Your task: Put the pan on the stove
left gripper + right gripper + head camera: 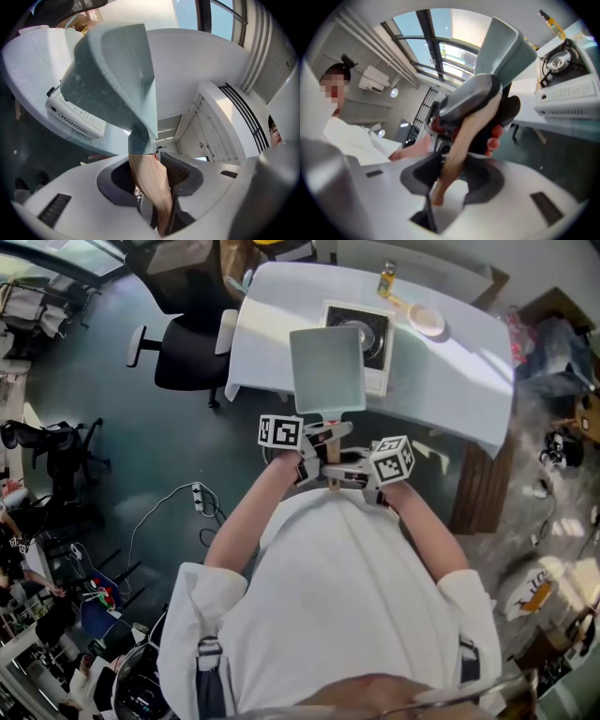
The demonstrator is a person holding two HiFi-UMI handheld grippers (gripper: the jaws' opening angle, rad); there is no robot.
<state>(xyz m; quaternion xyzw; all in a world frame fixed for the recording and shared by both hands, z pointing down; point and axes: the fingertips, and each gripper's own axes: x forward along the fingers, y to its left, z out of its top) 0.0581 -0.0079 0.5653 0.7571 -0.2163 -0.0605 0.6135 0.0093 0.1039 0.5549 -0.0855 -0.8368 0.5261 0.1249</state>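
Handle (pixel 459 145) end sits nearest the body, pinched by right gripper (pixel 452 176). Left gripper (pixel 152 176) clamps same wooden handle just fwd of it, both w/ jaws part-closed on the wood. Pan (pixel 327 369) is held in air, long axis pointing away from person, square bowl over surface (pixel 450 381) edge, partly covering stove (pixel 375 338).

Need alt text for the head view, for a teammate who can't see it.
The left gripper and right gripper clamp the wooden handle of a square grey pan, held in the air over the white table's near edge, hiding part of the portable stove.
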